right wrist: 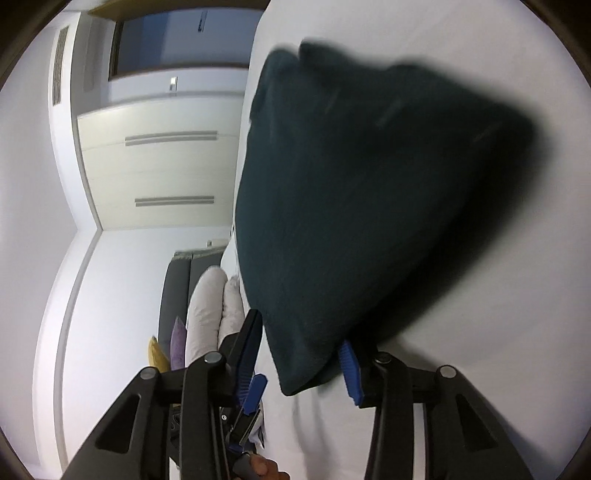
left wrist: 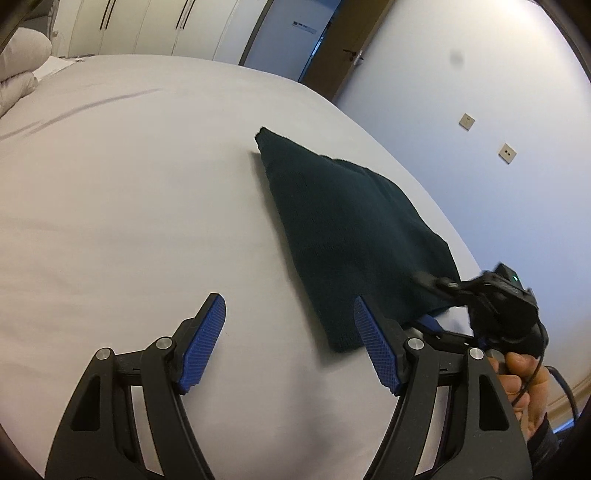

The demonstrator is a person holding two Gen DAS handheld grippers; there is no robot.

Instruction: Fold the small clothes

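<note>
Garment (left wrist: pixel 351 236) on bed (left wrist: pixel 129 203); pillows (left wrist: pixel 22 70) far corner, wardrobe (left wrist: pixel 147 26) behind.

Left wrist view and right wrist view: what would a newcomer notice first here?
The dark green knit garment, folded into a rough triangle on the white bed sheet, right of centre. The left gripper hangs open and empty beside it. The right gripper is at the garment's near corner, which lies between its jaws.

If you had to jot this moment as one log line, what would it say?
dark green garment lying folded on white bed | left gripper open, empty | right gripper open around garment corner
</note>
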